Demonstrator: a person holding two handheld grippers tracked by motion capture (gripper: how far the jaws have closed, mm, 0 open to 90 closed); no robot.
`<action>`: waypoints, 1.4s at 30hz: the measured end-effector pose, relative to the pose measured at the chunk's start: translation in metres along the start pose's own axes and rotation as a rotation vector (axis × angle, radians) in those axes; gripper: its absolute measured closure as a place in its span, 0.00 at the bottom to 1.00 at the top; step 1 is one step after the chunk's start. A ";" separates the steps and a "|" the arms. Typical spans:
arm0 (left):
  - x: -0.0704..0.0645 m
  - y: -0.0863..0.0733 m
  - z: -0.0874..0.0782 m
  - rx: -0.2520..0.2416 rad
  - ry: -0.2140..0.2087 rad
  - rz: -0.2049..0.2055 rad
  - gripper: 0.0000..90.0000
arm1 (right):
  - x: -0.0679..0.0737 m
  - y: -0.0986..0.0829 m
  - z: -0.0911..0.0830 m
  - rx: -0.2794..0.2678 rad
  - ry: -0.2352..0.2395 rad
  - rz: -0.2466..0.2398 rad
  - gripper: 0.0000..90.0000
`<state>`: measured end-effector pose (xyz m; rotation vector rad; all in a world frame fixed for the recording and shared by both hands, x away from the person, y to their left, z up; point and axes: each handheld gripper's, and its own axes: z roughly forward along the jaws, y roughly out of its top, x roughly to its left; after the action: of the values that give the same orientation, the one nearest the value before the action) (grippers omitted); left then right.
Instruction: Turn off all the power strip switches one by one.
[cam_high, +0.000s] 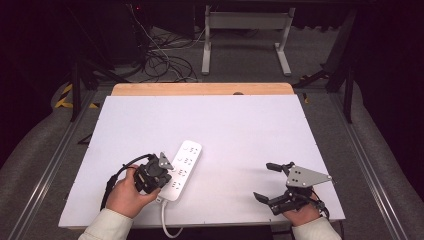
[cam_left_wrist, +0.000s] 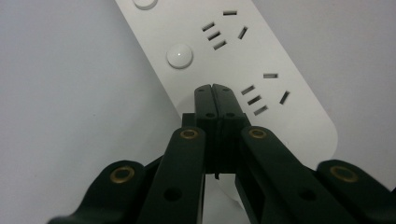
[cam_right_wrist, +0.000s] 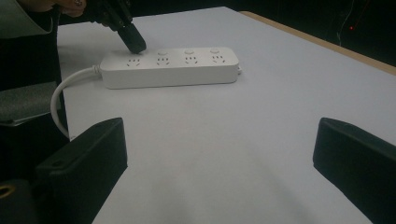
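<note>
While my left tool (cam_left_wrist: 212, 87) rests its tips on the power strip (cam_high: 181, 169), its jaws are pressed together with nothing between them, so I am using it as a blunt poker rather than a clamp. In the left gripper view the tips sit on the strip's face at the spot in line with the round button (cam_left_wrist: 179, 55) beside the next socket along, so I judge the step in hand is pressing the switch at the cord end. The strip lies flat on the white bench (cam_high: 240, 130), angled away from me on my left side, with its cord (cam_high: 165, 220) trailing off the near edge. To do this well I should push straight down onto the switch, not at a slant, since the strip is light and could skid or pivot on the smooth top. I should keep the tips together and centred so they do not slip into the socket slots (cam_left_wrist: 254, 100) just beside them. My right tool (cam_high: 274, 181) hovers well apart on the right, jaws spread wide and holding nothing; I judge it could steady the far end of the strip if it starts to slide.
</note>
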<state>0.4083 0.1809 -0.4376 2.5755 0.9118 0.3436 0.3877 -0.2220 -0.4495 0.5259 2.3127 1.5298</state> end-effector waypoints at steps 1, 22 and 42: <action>-0.001 0.000 0.000 -0.001 0.006 0.000 1.00 | 0.000 0.000 0.000 0.001 0.000 0.001 0.04; -0.008 0.007 -0.018 -0.157 0.023 0.013 1.00 | -0.001 0.000 0.000 0.000 -0.005 0.002 0.04; 0.015 0.026 -0.012 -0.209 -0.026 -0.031 1.00 | -0.001 -0.001 0.001 0.009 -0.007 -0.001 0.04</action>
<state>0.4302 0.1751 -0.4137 2.3679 0.8572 0.3743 0.3890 -0.2218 -0.4504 0.5313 2.3157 1.5156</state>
